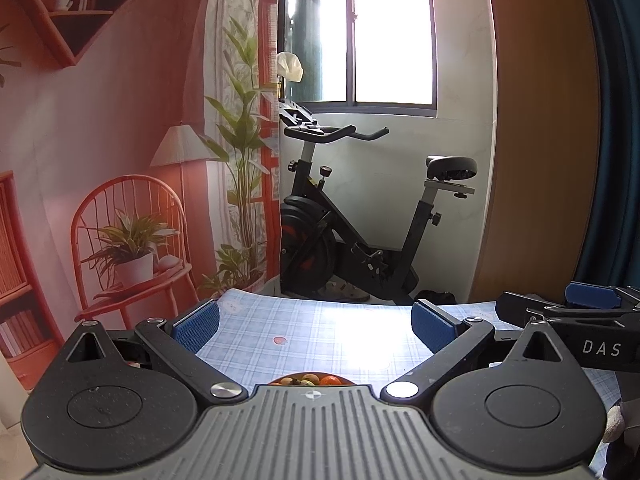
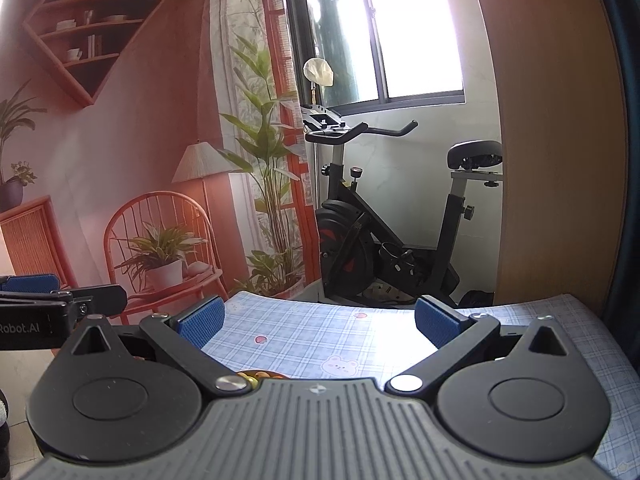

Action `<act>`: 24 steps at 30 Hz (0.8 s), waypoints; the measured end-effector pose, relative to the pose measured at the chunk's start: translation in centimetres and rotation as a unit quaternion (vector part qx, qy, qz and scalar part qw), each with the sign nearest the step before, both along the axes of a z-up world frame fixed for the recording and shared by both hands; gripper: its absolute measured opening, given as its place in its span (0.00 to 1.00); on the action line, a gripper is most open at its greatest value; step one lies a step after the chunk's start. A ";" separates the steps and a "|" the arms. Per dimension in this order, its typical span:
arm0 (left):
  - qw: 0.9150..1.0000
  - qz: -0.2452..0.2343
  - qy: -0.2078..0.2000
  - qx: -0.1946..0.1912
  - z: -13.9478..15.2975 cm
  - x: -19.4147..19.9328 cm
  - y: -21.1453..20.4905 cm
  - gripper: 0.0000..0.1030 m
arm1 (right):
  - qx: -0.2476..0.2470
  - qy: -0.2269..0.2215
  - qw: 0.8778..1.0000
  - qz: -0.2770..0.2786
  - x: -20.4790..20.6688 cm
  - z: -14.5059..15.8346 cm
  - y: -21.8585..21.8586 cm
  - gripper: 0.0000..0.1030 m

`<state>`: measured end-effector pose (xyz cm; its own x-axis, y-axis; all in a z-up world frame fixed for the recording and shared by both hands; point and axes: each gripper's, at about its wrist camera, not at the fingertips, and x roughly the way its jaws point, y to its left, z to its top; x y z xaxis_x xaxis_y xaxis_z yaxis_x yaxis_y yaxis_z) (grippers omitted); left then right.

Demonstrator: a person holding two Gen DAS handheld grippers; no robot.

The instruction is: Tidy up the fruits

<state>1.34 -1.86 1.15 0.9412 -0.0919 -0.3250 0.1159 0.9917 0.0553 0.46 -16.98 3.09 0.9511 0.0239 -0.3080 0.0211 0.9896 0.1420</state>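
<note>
1. Spreading its blue pads wide, the left hand-held gripper [image 1: 316,326] held nothing above the tabletop [image 1: 320,320].
2. Right hand-held gripper [image 2: 320,322] gaped likewise, empty.
3. Fruits [image 1: 308,380] lay just below, mostly hidden.

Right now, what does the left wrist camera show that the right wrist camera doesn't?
Only the left wrist view shows the right claw edging in from the right, marked DAS, and an orange fruit among the fruits just past its body. Only the right wrist view shows the left claw at its left edge and a bear print on the tablecloth. Both share the exercise bike, the window, the room backdrop, and open, empty claws.
</note>
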 end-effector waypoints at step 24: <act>1.000 0.000 -0.002 -0.004 -0.2 -0.3 0.1 1.00 | -0.016 -0.002 1.000 0.000 -0.6 0.4 0.1 1.00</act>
<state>1.08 -1.77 0.92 0.9424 -0.0951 -0.3208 0.1165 0.9920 0.0482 -0.15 -16.92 3.51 0.9522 0.0136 -0.3051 0.0211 0.9937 0.1101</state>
